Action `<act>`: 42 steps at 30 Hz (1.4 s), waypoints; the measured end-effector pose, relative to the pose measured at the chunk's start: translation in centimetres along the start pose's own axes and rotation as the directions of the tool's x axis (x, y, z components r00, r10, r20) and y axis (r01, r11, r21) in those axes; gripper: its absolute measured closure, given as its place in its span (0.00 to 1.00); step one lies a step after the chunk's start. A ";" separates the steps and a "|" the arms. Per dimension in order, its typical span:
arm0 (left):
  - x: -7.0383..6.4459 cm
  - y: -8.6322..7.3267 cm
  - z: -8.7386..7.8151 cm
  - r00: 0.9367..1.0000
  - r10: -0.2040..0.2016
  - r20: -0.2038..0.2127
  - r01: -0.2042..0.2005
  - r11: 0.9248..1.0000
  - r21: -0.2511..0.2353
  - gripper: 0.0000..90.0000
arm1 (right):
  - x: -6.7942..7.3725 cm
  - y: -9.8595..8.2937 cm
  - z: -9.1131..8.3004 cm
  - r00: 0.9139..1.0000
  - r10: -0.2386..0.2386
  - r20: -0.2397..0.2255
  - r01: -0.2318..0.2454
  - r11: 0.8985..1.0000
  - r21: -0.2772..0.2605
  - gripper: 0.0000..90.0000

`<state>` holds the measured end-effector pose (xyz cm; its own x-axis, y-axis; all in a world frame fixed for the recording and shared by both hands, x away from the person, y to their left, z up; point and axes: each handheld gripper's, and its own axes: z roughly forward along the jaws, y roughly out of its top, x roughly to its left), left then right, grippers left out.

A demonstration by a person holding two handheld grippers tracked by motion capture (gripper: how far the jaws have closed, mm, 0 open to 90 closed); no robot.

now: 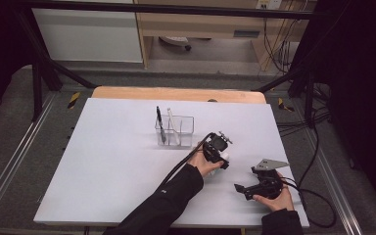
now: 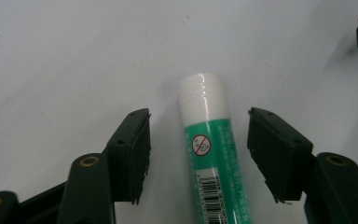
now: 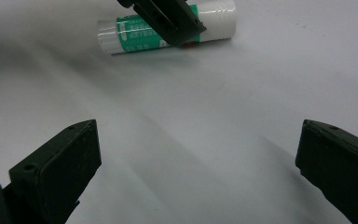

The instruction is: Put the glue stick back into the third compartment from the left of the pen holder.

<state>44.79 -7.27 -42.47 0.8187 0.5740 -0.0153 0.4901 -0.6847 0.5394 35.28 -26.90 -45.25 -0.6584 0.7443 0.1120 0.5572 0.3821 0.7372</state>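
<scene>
Clear organizer [image 1: 175,131] with pen [image 1: 160,123] stands mid-bench [image 1: 107,161]. Left gripper [image 2: 198,156]: fingers apart, straddling green glue stick [image 2: 210,158] lying flat, not touching. Right gripper [image 3: 198,172]: fingers wide apart over bare bench nearby.

Left tongs [image 2: 198,154] agape; right tongs [image 3: 198,172] wide.

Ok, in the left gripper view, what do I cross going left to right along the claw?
Left black jaw pad → green glue stick with white cap, lying on the white table in the gap → right black jaw pad.
</scene>
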 end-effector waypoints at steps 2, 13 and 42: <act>-0.2 0.0 0.1 1.000 0.007 -0.003 -0.007 1.000 0.005 0.49 | 0.0 0.0 0.0 1.000 -0.004 0.000 0.004 1.000 -0.001 0.01; -0.4 0.0 0.6 1.000 -0.005 0.000 0.005 0.999 0.041 0.66 | 0.0 0.0 0.0 1.000 0.000 -0.004 0.000 1.000 -0.001 0.01; 0.0 -0.3 -0.4 1.000 -0.025 0.004 0.025 0.998 0.049 0.72 | 0.0 0.1 0.0 1.000 0.008 -0.008 -0.008 1.000 -0.005 0.01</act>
<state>44.55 -6.87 -42.27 0.8073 0.5892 -0.0324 0.5244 -0.6912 0.4971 35.33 -26.87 -45.20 -0.6584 0.7425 0.1231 0.5597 0.3737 0.7397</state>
